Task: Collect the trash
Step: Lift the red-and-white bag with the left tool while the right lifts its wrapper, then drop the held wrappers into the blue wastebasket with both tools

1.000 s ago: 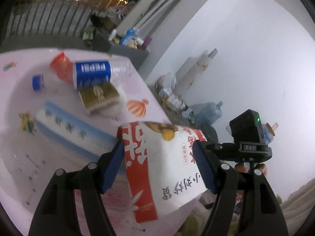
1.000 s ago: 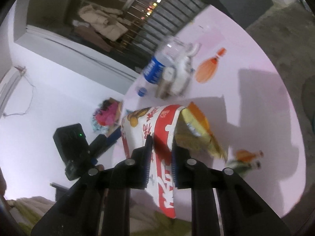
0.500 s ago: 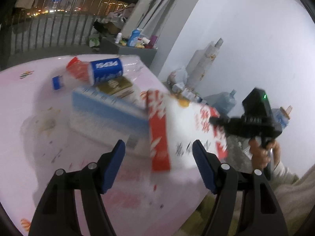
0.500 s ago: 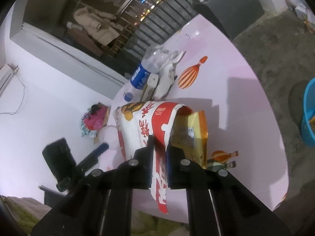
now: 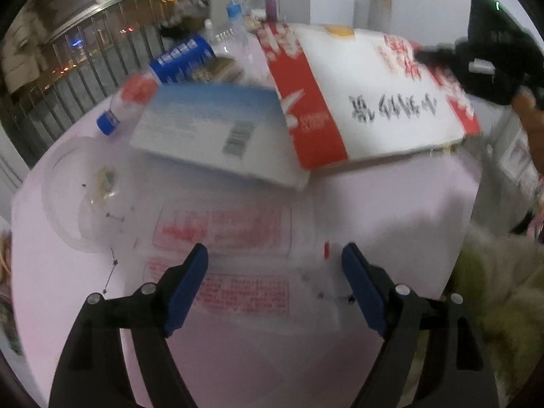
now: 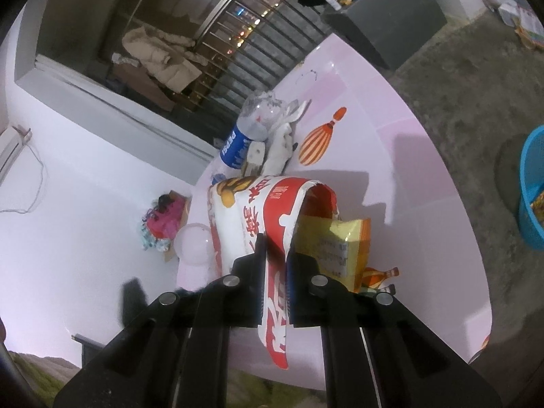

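With our right gripper we pinch the edge of the red-and-white bag lifted over the pink table, while our left gripper hangs over the table, jaws opening with nothing between them.

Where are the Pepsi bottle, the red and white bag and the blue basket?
Pepsi bottle [image 6: 234, 149]: right wrist view, on its blue label.
red and white bag [image 5: 374, 98]: left wrist view, on its white middle panel.
blue basket [image 6: 532, 190]: right wrist view, on its mesh wall.
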`<state>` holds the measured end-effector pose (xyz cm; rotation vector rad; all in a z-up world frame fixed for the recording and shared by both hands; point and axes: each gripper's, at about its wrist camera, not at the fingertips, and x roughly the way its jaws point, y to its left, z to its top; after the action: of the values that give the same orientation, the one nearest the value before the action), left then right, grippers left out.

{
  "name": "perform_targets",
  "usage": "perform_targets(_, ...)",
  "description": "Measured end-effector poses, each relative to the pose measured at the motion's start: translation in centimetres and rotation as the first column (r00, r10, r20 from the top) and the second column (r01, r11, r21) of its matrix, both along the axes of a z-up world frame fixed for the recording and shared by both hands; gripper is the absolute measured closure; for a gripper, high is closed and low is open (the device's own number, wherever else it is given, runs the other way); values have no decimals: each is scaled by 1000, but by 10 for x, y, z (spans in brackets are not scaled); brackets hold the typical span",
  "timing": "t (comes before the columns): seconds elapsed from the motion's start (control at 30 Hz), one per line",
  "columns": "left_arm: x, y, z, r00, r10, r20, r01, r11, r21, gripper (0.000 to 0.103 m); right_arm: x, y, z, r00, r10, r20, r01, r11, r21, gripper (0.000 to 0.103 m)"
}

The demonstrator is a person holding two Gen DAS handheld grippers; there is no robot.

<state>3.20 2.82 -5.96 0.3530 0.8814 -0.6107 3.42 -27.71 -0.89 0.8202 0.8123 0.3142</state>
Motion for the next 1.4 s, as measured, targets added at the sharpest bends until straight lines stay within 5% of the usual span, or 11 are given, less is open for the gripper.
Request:
perform_targets(0.13, 9, 8, -1, 999, 42, -33, -43, 999, -17, 25, -3, -1, 0, 1000, -13, 10, 13, 1000, 15, 96)
perform_targets(0.3, 14, 16, 0, 996, 83, -34, -84, 995, -48, 40, -4, -6, -2, 999, -25, 22, 24, 999, 44, 98)
perform_targets(0.53, 30, 23, 5, 988, 133, -79, -141, 985, -104, 76, -6, -9, -2, 999, -27, 43, 23, 996, 89, 101)
perform_targets(0.67, 41, 36, 10, 972, 163, -170, -194, 963, -188, 93, -9, -13, 2, 997, -30, 66, 22, 994, 111, 102)
perform_targets(1.03, 13, 36, 91, 987, 157, -38, -161, 957, -239, 94, -28, -32, 29, 973, -77, 218, 48, 990, 132, 103)
perform_targets(1.2, 20, 2, 121, 996, 81, 44, -66, 960, -274, 94, -41, -57, 36, 953, -149, 264, 110, 981, 158, 103)
perform_targets(1.4, 47, -57, 131, 999, -34, 33, 42, 950, -308, 94, -73, -99, 37, 902, -325, 286, 283, 942, 178, 103)
